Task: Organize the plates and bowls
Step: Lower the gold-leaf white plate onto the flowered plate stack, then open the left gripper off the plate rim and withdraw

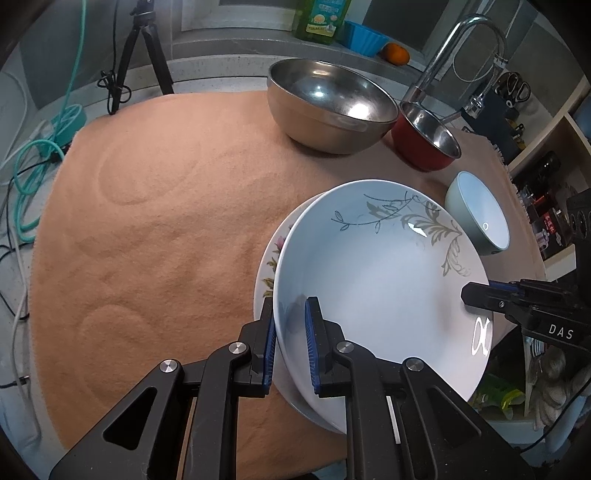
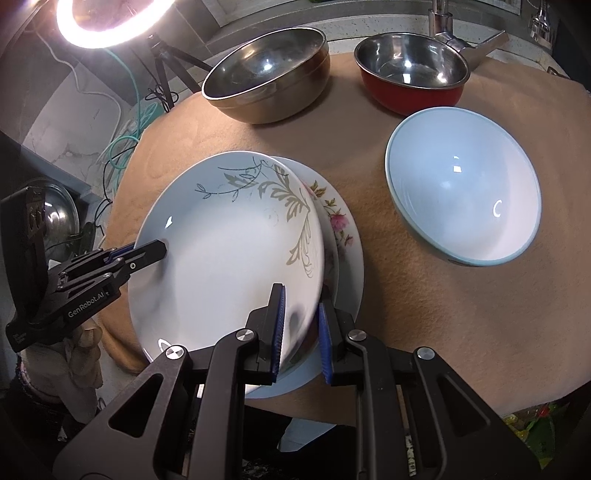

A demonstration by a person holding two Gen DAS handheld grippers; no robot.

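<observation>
A white plate with a grey leaf pattern lies tilted over a floral plate on the tan cloth. My left gripper has its fingers on both sides of the leaf plate's rim and holds it. My right gripper holds the opposite rim of the same plate, above the floral plate. A pale blue bowl, a red bowl and a large steel bowl stand farther back.
The tan cloth covers the table. A tripod and teal cable are at the left. A faucet rises behind the bowls; shelves stand right. A ring light glows.
</observation>
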